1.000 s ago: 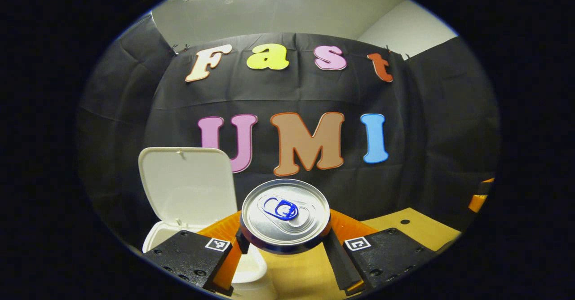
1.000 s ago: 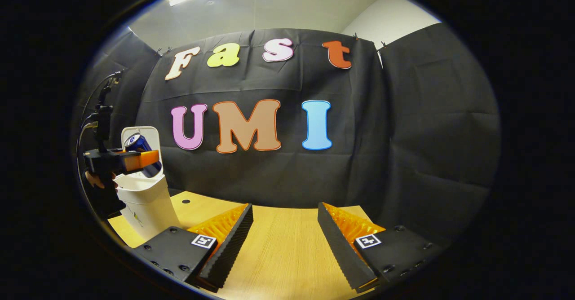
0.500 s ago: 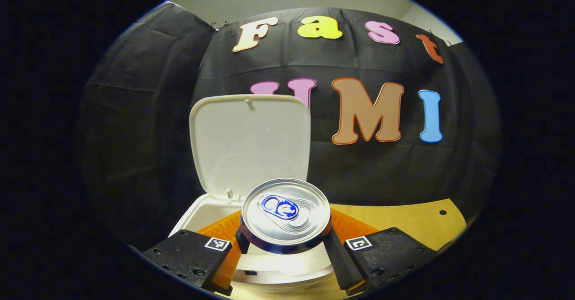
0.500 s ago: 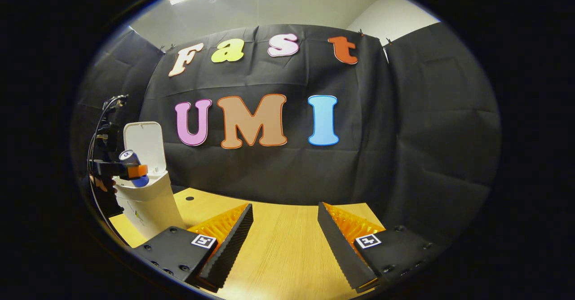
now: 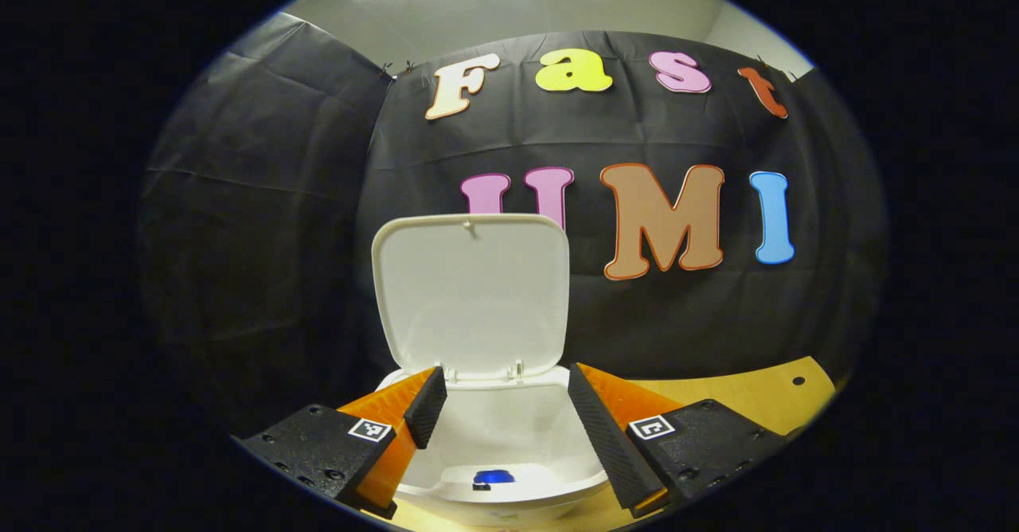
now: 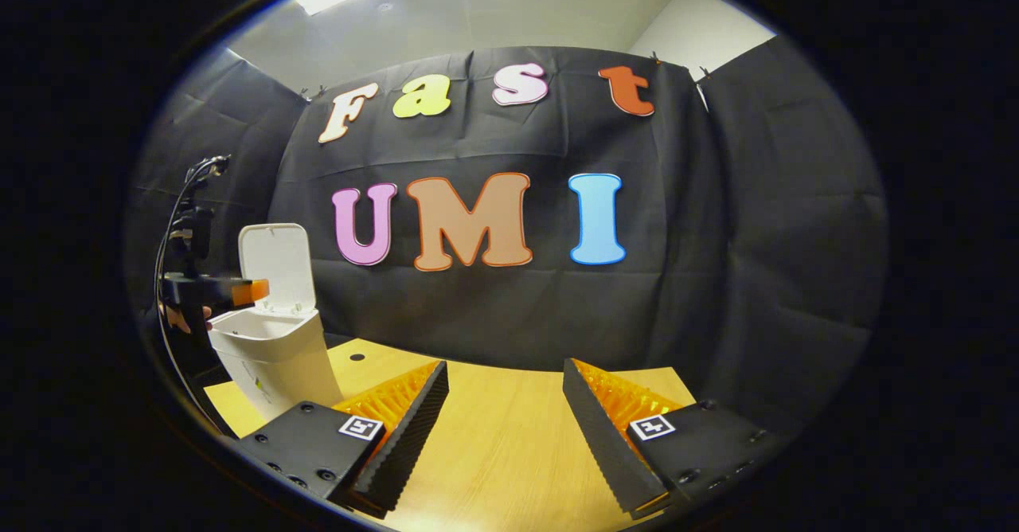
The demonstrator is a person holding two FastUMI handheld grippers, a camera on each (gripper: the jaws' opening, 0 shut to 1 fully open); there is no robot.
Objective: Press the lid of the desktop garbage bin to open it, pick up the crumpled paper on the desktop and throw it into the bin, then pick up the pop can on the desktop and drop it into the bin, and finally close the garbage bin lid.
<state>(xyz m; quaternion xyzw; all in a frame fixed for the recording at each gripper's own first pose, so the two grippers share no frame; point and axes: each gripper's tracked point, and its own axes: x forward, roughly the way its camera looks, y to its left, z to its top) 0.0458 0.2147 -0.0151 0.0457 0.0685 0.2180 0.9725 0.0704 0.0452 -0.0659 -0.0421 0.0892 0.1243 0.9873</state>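
Observation:
The white garbage bin (image 5: 509, 424) stands right below my left gripper (image 5: 501, 397), its lid (image 5: 474, 297) raised upright at the back. Deep inside the bin a bit of the blue pop can (image 5: 493, 478) shows. The left gripper's jaws are open over the bin's mouth with nothing between them. In the right gripper view the same bin (image 6: 275, 357) stands at the far left of the table with its lid (image 6: 277, 267) up and the left gripper (image 6: 243, 291) held over it by a hand. My right gripper (image 6: 505, 389) hangs open over the wooden table, holding nothing.
The wooden table (image 6: 493, 444) stretches ahead of the right gripper, with a small dark hole (image 6: 357, 356) near the bin. A cable (image 6: 179, 213) rises behind the left gripper. Black cloth walls close the booth at the back and sides.
The left gripper moved over the bin, opened and let the pop can go; the can now lies inside the bin. The right gripper stayed open, nearly still.

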